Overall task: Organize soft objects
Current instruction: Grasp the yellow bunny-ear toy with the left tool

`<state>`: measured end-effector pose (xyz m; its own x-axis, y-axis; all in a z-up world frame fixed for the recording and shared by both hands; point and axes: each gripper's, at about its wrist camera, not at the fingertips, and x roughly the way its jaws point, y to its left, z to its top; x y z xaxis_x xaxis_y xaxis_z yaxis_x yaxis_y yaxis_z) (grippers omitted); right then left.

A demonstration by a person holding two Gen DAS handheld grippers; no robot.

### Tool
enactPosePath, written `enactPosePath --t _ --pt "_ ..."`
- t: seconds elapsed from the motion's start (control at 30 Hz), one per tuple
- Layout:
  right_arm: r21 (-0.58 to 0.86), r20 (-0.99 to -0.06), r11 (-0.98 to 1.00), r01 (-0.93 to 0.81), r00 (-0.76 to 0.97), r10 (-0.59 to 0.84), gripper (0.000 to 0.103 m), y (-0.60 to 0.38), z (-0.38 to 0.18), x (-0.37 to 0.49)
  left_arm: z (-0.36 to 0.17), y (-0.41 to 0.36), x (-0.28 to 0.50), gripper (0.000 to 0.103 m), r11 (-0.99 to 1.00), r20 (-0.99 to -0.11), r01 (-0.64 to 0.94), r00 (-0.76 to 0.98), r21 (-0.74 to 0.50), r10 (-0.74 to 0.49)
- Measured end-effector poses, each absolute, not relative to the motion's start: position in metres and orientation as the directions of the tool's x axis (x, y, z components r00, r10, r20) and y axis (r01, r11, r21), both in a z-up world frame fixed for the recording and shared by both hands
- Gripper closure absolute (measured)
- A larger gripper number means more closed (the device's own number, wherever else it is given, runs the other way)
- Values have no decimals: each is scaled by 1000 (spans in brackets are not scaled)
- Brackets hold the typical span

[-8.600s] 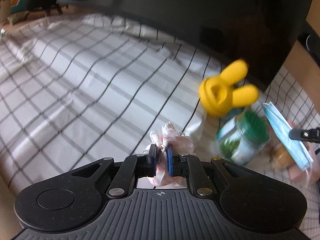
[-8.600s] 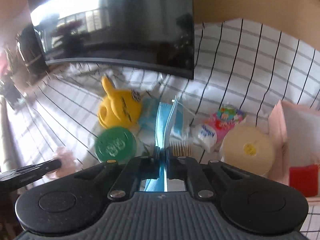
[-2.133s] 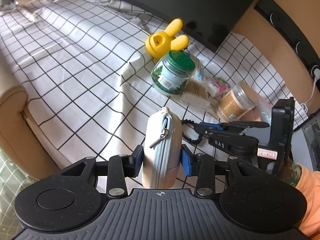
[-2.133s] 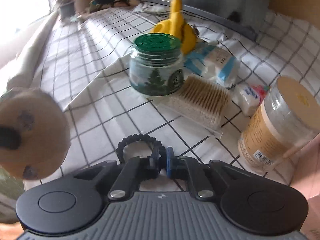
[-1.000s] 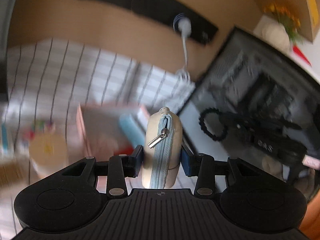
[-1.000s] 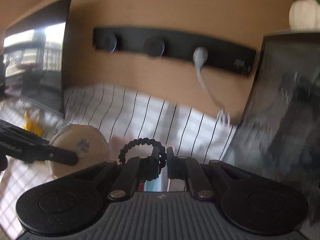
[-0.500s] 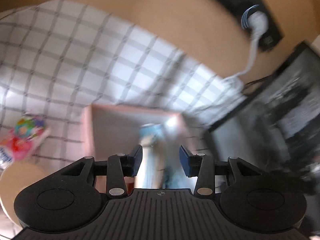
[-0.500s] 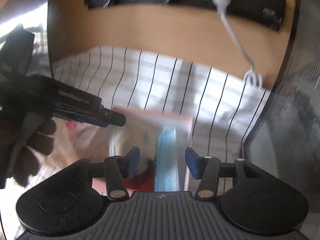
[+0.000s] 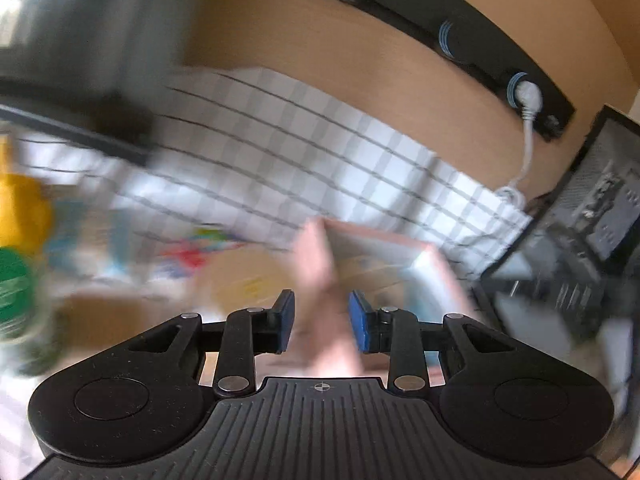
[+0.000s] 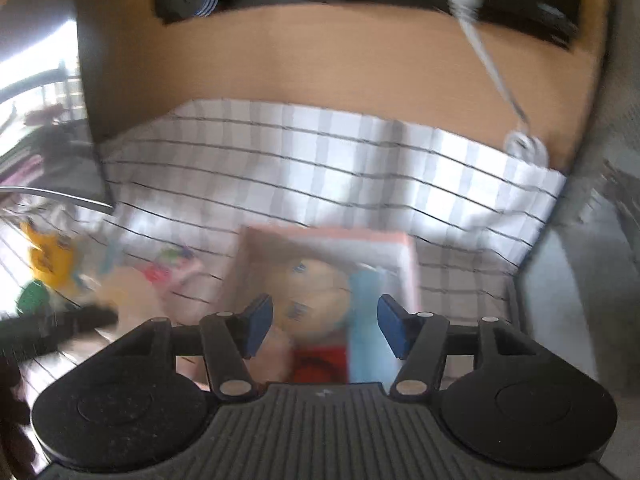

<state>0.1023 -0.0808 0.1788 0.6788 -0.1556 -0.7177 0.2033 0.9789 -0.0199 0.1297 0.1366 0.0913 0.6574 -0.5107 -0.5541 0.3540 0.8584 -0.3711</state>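
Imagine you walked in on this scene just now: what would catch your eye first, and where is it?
First, the pink box in the middle of the checked cloth, with a tan pouch, something light blue and something red inside it. The right tool is wide open just above it, and the left tool is open too. At far left sit a blurred yellow toy and a green lid.

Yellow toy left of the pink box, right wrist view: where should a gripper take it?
Judging through heavy blur: the yellow toy lies on the checked cloth, an ear-like prong pointing up and away. Come from above and close across that narrow prong; the body looks too wide. Both the right gripper and left gripper are open and empty.
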Motion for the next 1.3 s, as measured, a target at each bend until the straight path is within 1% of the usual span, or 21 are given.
enactPosePath --t 0.07,0.23,0.3,0.37,0.47,0.53,0.63,0.7,0.77,0.83,0.93,1.0,1.13,1.23,1.3 --pt "-18 -715 985 170 687 -132 42 -58 186 116 82 165 120 70 885 -560 297 690 -358 -458" --pt "-7 -724 999 42 689 -34 42 11 202 152 65 269 102 70 912 -586 97 738 -398 -334" --pt "17 -733 1000 8 680 7 42 44 209 170 65 309 100 70 923 -599 41 750 -384 -282" --pt "56 -743 998 -28 667 61 42 74 217 189 73 339 101 70 931 -596 6 766 -366 -239" --pt "129 -742 988 -89 652 156 42 126 235 216 99 388 103 70 943 -563 -34 809 -332 -169" --pt "161 -723 977 -143 656 215 42 160 250 231 121 414 106 70 953 -538 -39 832 -301 -136" --pt "146 -676 963 -228 688 265 42 200 275 244 149 440 114 70 971 -525 -31 845 -238 -101" --pt "124 -639 952 -279 712 292 38 217 292 248 161 446 121 70 980 -537 -17 838 -200 -95" --pt "102 -615 945 -310 728 305 29 222 301 251 166 444 128 70 982 -542 10 833 -188 -112" --pt "61 -610 944 -324 737 292 28 219 300 252 164 430 134 70 978 -550 48 820 -204 -155" --pt "-15 -625 945 -326 741 245 28 209 290 257 152 405 150 70 962 -567 118 787 -248 -243" --pt "-62 -639 948 -312 742 202 28 195 279 260 146 386 163 70 956 -573 133 776 -262 -264" --pt "-115 -647 955 -274 750 137 28 162 259 259 135 352 188 70 958 -553 48 808 -283 -204" --pt "-147 -657 961 -234 749 82 28 136 239 253 125 329 208 69 946 -547 8 814 -325 -195" --pt "-155 -665 963 -221 744 64 28 122 227 250 120 314 220 69 962 -569 -18 809 -273 -146"
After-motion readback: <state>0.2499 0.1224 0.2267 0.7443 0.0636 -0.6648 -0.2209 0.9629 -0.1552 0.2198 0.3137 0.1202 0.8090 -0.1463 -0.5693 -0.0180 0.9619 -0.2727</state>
